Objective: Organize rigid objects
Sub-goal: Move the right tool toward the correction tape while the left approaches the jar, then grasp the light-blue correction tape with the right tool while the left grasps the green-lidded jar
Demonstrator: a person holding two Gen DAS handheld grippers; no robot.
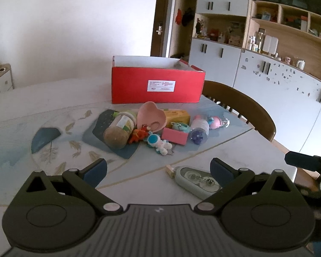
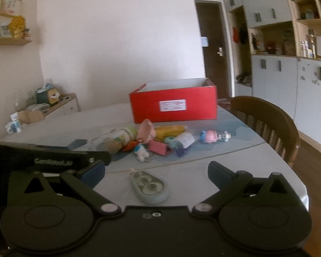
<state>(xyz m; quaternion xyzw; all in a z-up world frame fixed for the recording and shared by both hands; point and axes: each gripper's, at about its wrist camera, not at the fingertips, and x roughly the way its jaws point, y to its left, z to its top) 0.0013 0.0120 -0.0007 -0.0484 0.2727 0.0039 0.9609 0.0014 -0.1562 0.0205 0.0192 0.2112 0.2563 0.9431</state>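
Both my claws are spread wide, gripping nothing: my left claw (image 1: 158, 169) and right claw (image 2: 156, 171) hover low in frame. A correction tape dispenser (image 2: 149, 185) lies on the tabletop (image 2: 188, 171) between my right fingers. Mid-frame, a toy pile including an astronaut figure (image 1: 159, 143) sits before the open red box (image 1: 157, 85).

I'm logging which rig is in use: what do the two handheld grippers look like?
Both look alike. The left gripper and right gripper each have a matte black body with two round discs, angled black linkage arms on silver pivot pins, and blue finger pads. The left body is ribbed with a small white mark. No sleeves or cables show.
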